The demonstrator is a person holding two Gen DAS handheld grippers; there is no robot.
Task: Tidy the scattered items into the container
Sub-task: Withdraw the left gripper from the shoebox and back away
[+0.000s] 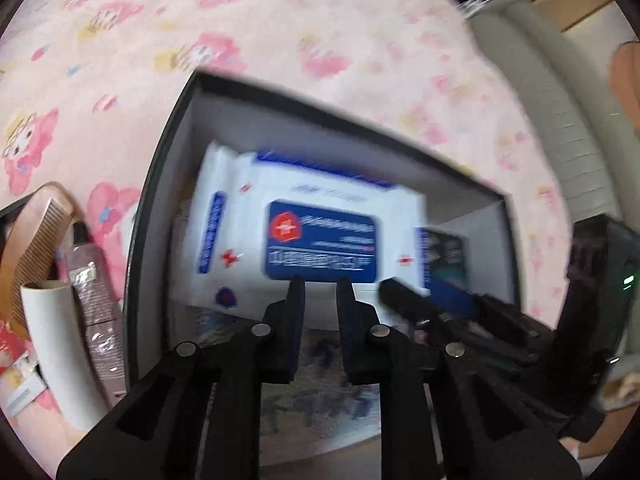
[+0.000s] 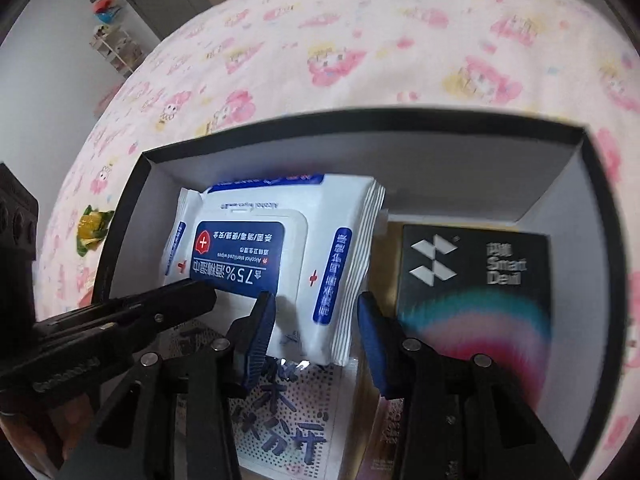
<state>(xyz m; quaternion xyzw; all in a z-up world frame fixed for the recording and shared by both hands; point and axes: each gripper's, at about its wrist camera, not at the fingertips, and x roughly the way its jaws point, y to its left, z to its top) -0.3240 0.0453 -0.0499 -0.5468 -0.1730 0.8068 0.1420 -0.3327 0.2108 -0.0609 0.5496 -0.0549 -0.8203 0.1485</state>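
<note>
A black-rimmed box (image 1: 160, 184) (image 2: 120, 216) with a white inside sits on a pink patterned bedsheet. In it lie a white and blue wipes pack (image 1: 320, 240) (image 2: 280, 240), a black carton (image 2: 476, 272) (image 1: 444, 252) and a printed sheet (image 2: 288, 412). My left gripper (image 1: 320, 280) hovers over the pack's near edge, slightly open with nothing between its fingers. My right gripper (image 2: 314, 300) is open wide just above the pack's near corner, gripping nothing. Each gripper also shows in the other's view, the left gripper (image 2: 200, 292) and the right gripper (image 1: 392, 292).
Left of the box lie a brown comb (image 1: 36, 232), a pinkish tube (image 1: 96, 312), a white tube (image 1: 60, 352) and a red packet (image 1: 12, 352). A yellow-green wrapper (image 2: 92, 228) lies on the sheet. A grey padded edge (image 1: 540, 80) borders the bed.
</note>
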